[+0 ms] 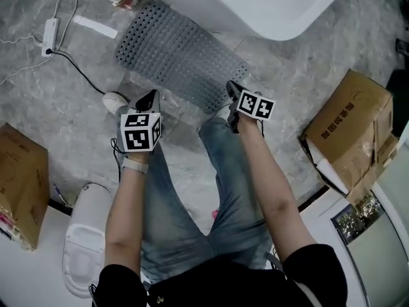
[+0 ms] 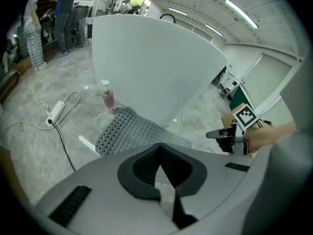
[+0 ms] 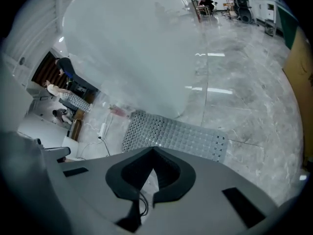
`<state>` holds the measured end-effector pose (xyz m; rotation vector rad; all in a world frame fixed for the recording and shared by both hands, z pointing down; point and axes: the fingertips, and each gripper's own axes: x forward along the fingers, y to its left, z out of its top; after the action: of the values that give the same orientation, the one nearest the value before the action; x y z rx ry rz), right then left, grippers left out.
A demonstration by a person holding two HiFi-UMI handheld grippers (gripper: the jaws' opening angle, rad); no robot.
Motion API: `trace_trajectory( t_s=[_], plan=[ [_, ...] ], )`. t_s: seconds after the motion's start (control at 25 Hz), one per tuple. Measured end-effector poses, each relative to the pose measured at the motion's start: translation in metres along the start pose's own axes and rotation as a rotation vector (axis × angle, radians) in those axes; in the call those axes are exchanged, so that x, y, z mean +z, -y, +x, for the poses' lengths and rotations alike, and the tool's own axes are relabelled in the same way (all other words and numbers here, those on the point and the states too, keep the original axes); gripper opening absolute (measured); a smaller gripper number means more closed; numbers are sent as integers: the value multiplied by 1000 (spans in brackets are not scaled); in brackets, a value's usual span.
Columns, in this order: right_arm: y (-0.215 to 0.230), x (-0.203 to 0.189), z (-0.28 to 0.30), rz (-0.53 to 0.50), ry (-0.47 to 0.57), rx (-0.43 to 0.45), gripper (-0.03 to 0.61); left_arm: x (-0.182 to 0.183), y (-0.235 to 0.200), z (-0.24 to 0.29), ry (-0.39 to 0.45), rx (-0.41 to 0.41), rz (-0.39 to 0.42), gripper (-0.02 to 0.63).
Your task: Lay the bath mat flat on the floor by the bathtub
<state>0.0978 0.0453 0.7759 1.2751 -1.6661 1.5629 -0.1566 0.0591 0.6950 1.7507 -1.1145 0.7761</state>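
Observation:
The grey perforated bath mat (image 1: 179, 53) lies spread flat on the marble floor along the white bathtub (image 1: 275, 5). My left gripper (image 1: 151, 96) hangs shut over the floor just short of the mat's near left corner, nothing between its jaws. My right gripper (image 1: 231, 87) is shut and empty too, above the mat's near right corner. In the left gripper view the mat (image 2: 132, 131) lies beyond the closed jaws of the left gripper (image 2: 159, 179), with the right gripper (image 2: 226, 136) off to the right. The right gripper view shows the mat (image 3: 171, 133) ahead of the shut right gripper (image 3: 149, 180).
A power strip (image 1: 50, 34) with a black cable, a white bar (image 1: 96, 26) and a small bottle (image 1: 121, 0) lie by the mat's far left end. Cardboard boxes stand right (image 1: 351, 133) and left (image 1: 19, 190). A white fixture (image 1: 86, 242) sits near my left leg. People (image 2: 29, 28) stand far back.

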Motion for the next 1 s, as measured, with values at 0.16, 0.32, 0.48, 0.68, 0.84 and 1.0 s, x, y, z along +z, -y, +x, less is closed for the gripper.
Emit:
trace_trajectory(
  t_s=[0.16,0.32,0.48,0.68,0.84,1.0],
  plan=[
    [-44,9,-50,-81,27,55,25,27,24,-37,20,-6,58,18],
    [-80,25,-100,-121,69,86,25,61,50,-68,46,-50,111,17],
    [-116,45,-151,-112,123,114,25,101,70,-107,81,-85,148,17],
    [-175,80,-214,-160,193,150,25,152,95,-158,139,-150,177,17],
    [-222,117,-266,-233,271,163,25,193,116,-197,177,-199,207,17],
    [-262,152,-321,-262,364,184,25,239,136,-239,238,-222,253,18]
  ],
)
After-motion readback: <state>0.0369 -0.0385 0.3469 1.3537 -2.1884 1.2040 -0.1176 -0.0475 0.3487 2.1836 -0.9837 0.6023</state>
